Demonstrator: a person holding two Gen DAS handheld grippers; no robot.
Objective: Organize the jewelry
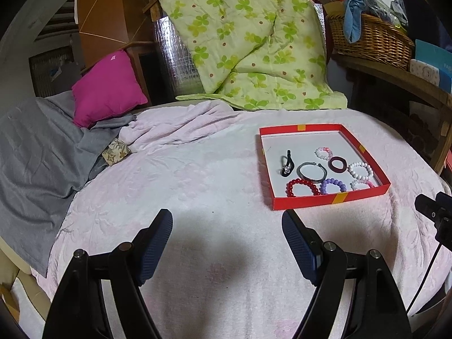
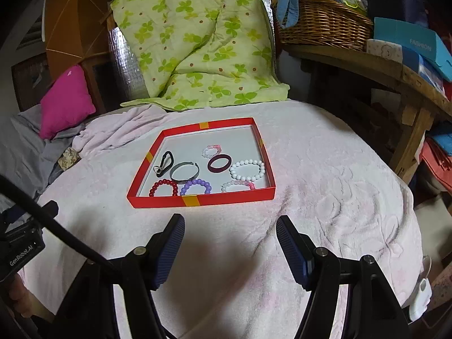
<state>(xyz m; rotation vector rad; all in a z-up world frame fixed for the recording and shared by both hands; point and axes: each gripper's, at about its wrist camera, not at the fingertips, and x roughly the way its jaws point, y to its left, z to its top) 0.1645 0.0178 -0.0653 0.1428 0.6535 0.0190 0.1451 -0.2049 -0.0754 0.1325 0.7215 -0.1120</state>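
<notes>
Right claw (image 2: pixel 230 227) wide open, empty | red tray (image 2: pixel 202 199) of bracelets just ahead on bed | left claw (image 1: pixel 227 221) open, tray ahead to its right

The bed is being viewed forward and downward from both wrists, near its surface; the red tray (image 1: pixel 330 199) (image 2: pixel 203 200) is being shared, right in the left view, centred in the right.

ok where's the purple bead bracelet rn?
In the red tray, front edge, between the red bead bracelet and pink-white one: purple bead bracelet.
</notes>
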